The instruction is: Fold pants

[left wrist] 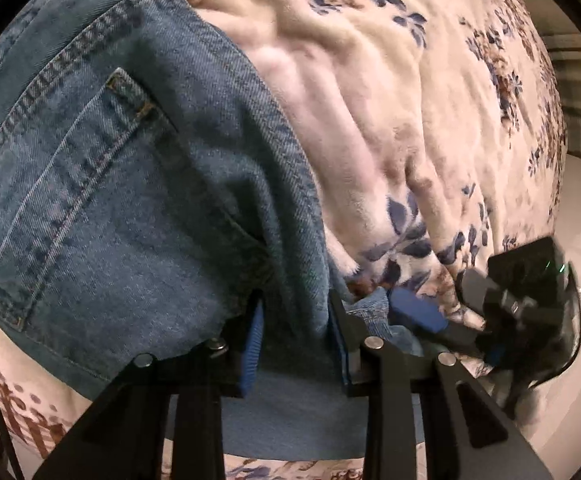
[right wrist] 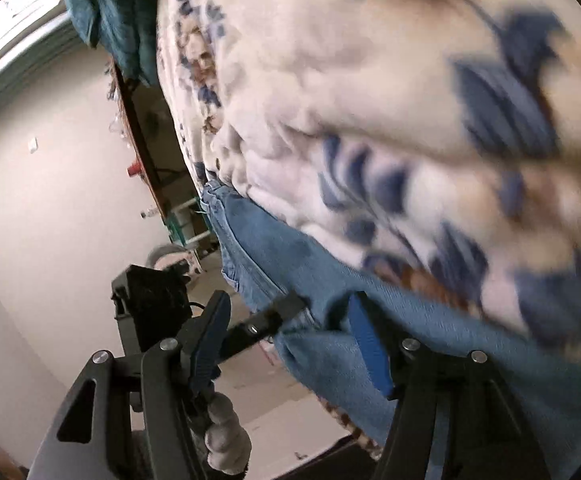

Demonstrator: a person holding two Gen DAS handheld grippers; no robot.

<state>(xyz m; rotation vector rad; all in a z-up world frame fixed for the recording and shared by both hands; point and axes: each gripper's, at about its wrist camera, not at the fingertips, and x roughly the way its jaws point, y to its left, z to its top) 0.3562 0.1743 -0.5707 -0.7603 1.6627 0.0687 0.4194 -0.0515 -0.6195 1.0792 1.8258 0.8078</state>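
Blue denim jeans (left wrist: 122,184) lie on a floral blanket (left wrist: 410,100), back pocket (left wrist: 62,200) showing. My left gripper (left wrist: 294,320) has its blue-padded fingers (left wrist: 252,344) on either side of a thick fold of the jeans' edge, gripping it. In the right wrist view the jeans (right wrist: 330,300) hang along the blanket (right wrist: 370,100). My right gripper (right wrist: 290,332) is open; its right pad (right wrist: 366,344) touches the denim, its left pad (right wrist: 210,340) stands apart. The left gripper (right wrist: 146,304) shows at lower left there.
The right gripper (left wrist: 530,292) shows at the right of the left wrist view. A teal cloth (right wrist: 110,8) hangs at the bed's top corner. Pale floor (right wrist: 50,160) and bed frame (right wrist: 142,140) lie to the left.
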